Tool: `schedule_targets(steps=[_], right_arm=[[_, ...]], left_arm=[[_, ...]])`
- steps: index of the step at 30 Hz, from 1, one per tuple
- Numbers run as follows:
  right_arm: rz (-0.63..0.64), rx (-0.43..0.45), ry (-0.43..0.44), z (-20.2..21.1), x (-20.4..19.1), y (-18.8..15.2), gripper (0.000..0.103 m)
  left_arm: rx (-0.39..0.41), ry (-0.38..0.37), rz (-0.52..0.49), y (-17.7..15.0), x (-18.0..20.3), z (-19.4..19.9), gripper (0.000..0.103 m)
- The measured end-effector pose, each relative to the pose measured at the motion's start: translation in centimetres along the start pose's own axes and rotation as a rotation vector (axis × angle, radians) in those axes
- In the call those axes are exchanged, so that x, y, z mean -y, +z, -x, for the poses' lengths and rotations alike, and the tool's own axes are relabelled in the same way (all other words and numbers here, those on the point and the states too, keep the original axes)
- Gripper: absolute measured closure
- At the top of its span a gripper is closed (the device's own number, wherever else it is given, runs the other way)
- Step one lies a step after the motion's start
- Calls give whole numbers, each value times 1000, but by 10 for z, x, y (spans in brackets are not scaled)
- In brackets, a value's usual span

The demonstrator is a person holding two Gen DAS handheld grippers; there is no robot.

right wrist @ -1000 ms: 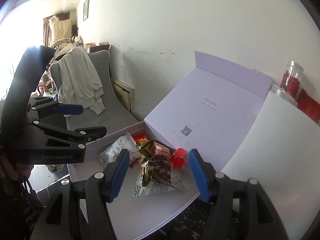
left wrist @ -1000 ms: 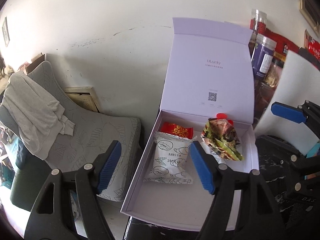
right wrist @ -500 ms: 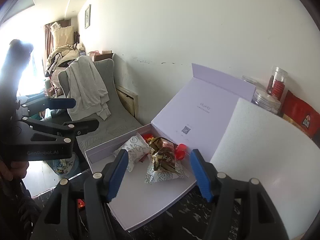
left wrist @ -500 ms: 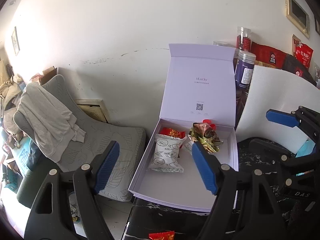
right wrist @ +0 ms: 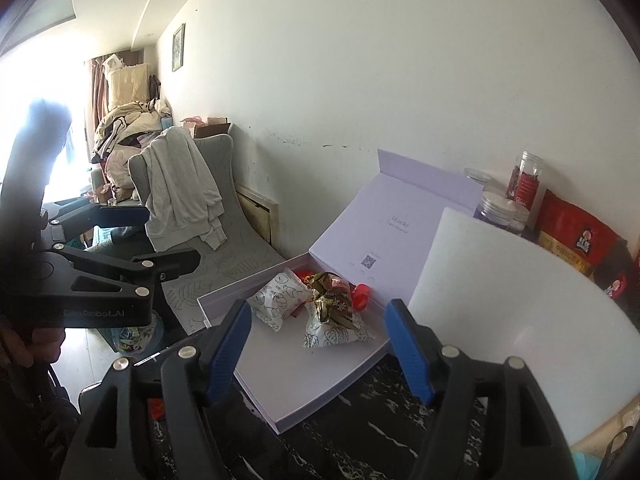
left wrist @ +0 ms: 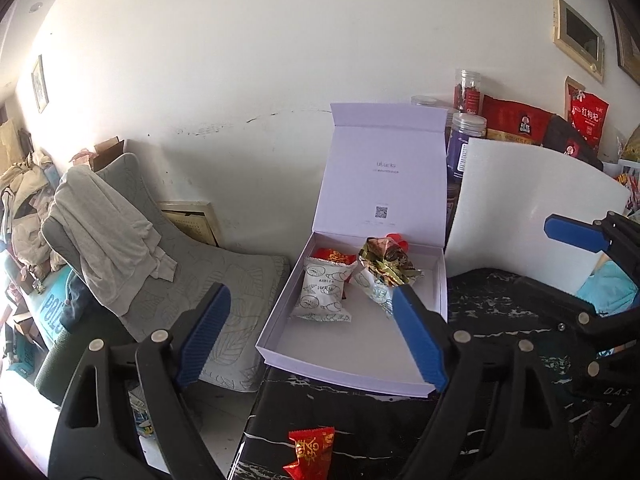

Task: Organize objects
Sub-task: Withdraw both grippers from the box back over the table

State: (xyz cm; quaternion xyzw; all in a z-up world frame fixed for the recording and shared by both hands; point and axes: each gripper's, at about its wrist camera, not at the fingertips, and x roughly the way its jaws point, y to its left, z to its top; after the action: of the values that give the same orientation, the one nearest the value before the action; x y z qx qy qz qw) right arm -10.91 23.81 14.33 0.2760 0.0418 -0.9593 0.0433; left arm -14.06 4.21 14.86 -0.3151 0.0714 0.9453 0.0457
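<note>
Box (left wrist: pixel 352 354) beyond left claw (left wrist: pixel 312 328), snacks (left wrist: pixel 326 290) inside

"红枸杞" — red bag (left wrist: pixel 588 116)

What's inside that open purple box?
The box holds a white snack pack, a red packet partly under it, and a brown-gold wrapper atop another white pack. A red item behind is mostly hidden.
</note>
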Motion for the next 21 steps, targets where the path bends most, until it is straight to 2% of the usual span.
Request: schedule_targets(steps=[10,21], right_arm=[[-11,17,-9,30,-7,-14,31],[-61,-23,-7,38,-13,-49,30]], left_arm=[[11,-15,-9,-13,10,27,17],[-50,-46,9,-45,16,28,17]])
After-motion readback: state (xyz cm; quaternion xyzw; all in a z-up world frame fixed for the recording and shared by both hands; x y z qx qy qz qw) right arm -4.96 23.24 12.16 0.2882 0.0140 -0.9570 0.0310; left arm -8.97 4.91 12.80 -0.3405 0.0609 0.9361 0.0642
